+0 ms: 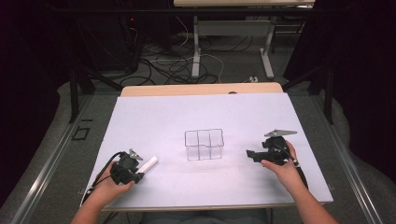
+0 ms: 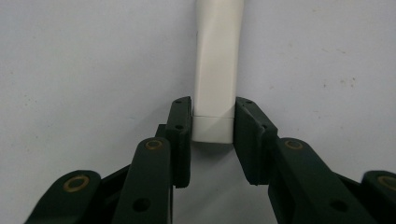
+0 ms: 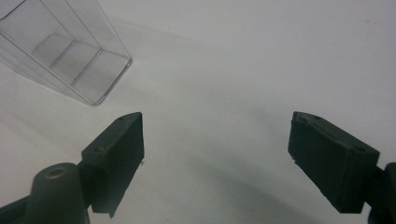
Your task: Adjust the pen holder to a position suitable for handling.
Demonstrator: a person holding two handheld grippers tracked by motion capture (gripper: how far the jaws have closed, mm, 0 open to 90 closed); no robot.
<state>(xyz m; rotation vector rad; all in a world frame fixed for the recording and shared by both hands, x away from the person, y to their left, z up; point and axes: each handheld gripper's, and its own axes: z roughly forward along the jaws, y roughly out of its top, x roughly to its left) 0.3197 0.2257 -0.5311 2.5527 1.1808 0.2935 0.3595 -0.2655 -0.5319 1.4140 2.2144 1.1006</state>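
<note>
One white tube (image 2: 217,70) lies flat, near left on the worktop (image 1: 196,112); my left gripper (image 2: 212,126) pinches its capped end. It looks light, stiff, smooth; I'd grip higher up. My right gripper (image 3: 215,158) gapes empty beside the clear organizer (image 1: 204,144).

White-covered table (image 1: 154,116), on it a clear divided box (image 1: 204,144) and white tube (image 1: 149,164)
</note>
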